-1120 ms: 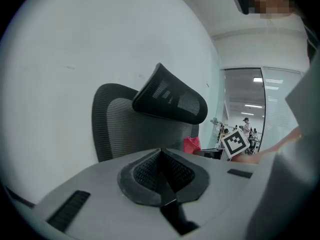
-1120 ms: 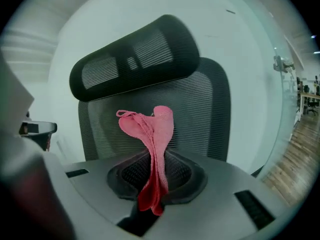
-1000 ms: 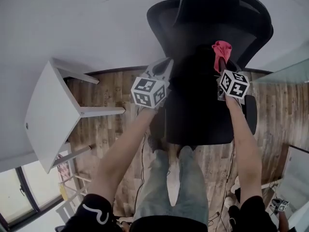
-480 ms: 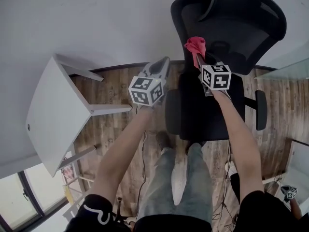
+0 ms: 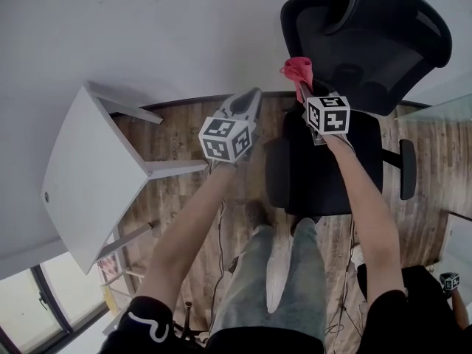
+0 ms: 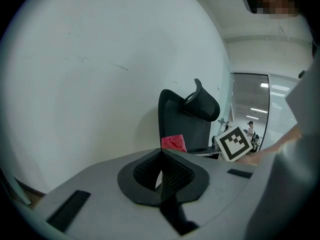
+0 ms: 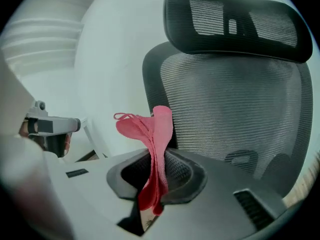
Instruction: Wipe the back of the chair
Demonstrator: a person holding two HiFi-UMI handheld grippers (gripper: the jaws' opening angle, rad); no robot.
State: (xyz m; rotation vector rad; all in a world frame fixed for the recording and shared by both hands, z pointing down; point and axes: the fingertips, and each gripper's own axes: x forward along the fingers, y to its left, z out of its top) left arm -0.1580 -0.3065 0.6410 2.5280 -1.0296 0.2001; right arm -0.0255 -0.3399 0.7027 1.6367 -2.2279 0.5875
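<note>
A black mesh office chair [image 5: 346, 72] with a headrest [image 5: 402, 9] stands against the white wall, its backrest [image 7: 230, 114] facing me. My right gripper [image 5: 301, 85] is shut on a folded pink cloth [image 5: 297, 68], held at the left edge of the backrest; the cloth [image 7: 150, 144] sticks up between the jaws. My left gripper [image 5: 247, 102] is shut with nothing in it, hanging left of the chair, apart from it. In the left gripper view the chair [image 6: 185, 121] and the cloth [image 6: 173, 142] lie ahead beyond the closed jaws.
A white table [image 5: 81, 175] stands to the left on the wooden floor [image 5: 177, 135]. The chair's armrests [image 5: 408, 169] flank the seat. A glass panel [image 5: 442, 105] is at the right. My legs and cables show below.
The view has shifted so the chair sits further right. My right gripper with the cloth has moved from the middle of the backrest to its left edge. The left gripper stays put.
</note>
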